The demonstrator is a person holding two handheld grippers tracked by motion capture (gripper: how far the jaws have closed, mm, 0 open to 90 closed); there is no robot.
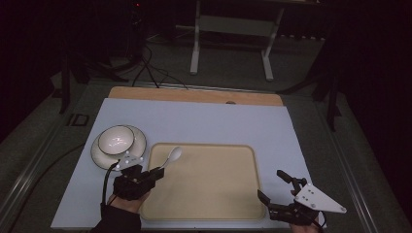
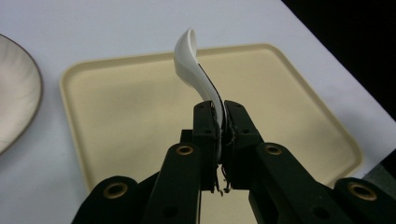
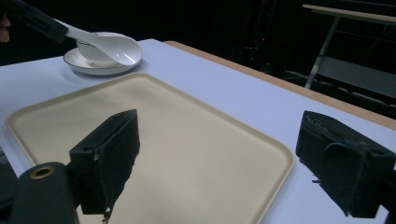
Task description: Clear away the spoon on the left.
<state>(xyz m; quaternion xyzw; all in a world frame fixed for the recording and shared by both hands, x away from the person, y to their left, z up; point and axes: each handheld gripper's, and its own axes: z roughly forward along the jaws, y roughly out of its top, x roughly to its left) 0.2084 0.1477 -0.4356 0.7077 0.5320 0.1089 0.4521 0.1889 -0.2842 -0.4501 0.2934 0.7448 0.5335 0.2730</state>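
White spoon [image 2: 194, 70] is up over the near-left part of the cream tray [image 1: 233, 194], its handle pinched tight in the left gripper [image 1: 156, 172]. Right gripper [image 1: 272, 187] hovers at the tray's right edge, jaws spread wide, holding nothing. Bowl [image 1: 116, 140] sits on its plate [image 1: 99, 155] to the left.

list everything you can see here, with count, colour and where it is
spoon: 1, white, held by its handle in the left gripper, bowl end raised over the tray's left part
tray: 1, cream, middle of the table, nothing lying on it
bowl: 1, white with dark rim, on the plate
plate: 1, white, left of the tray
table: 1, pale blue-white top, wooden far edge
left gripper: 1, black, shut on the spoon
right gripper: 1, black, open, by the tray's near right corner
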